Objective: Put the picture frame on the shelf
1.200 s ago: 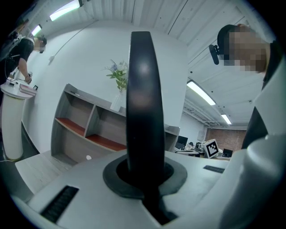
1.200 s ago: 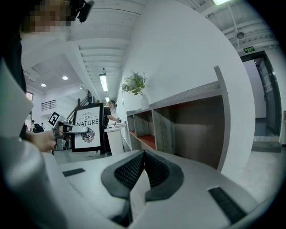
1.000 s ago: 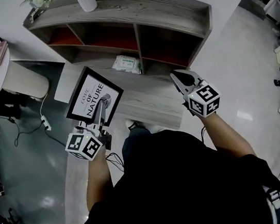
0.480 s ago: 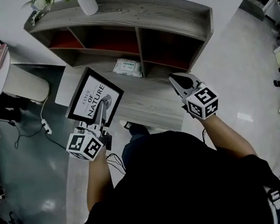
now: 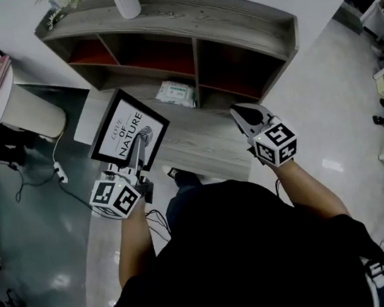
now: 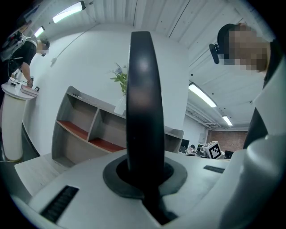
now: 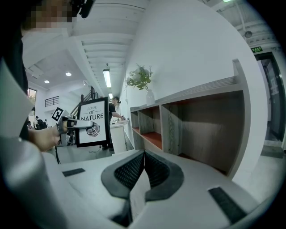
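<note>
A black picture frame point(image 5: 129, 131) with a white print reading "LOVE OF NATURE" is held up in front of the grey shelf point(image 5: 229, 22). My left gripper point(image 5: 137, 157) is shut on its lower edge. In the left gripper view the picture frame point(image 6: 144, 103) stands edge-on between the pads of the left gripper point(image 6: 145, 172). My right gripper point(image 5: 244, 113) hovers to the right, near the shelf's right compartment, shut with nothing in it. The right gripper view shows the right gripper point(image 7: 143, 172) with pads together, the picture frame point(image 7: 92, 121) at the left and the shelf point(image 7: 196, 112) ahead.
A white vase with a plant point(image 5: 126, 0) stands on the shelf top. A white packet point(image 5: 176, 93) lies in a lower compartment. A low wooden platform point(image 5: 197, 138) fronts the shelf. A round white table point(image 5: 23, 103) and a floor cable point(image 5: 58, 169) are at the left.
</note>
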The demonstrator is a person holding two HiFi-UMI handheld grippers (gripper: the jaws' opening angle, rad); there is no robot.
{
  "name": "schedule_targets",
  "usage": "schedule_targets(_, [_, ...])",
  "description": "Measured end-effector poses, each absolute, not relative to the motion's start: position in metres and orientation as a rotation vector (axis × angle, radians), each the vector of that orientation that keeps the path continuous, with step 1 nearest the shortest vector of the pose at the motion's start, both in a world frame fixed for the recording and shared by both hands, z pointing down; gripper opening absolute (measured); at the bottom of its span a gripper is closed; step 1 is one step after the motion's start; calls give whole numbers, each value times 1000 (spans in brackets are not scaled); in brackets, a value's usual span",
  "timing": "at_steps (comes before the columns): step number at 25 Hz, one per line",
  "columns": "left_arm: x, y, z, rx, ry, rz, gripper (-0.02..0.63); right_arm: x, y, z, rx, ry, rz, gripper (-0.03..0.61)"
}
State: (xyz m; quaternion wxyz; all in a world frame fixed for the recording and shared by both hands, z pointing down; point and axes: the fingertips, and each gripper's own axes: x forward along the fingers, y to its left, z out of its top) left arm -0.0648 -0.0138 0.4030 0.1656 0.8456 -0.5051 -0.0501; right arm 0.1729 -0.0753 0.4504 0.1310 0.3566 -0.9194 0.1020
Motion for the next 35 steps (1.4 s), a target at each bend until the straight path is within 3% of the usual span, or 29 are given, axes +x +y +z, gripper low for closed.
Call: schedule_targets(35, [-120, -77, 428, 2370, -1402, -118, 29, 111, -129, 470, 991, -2638, 353, 14])
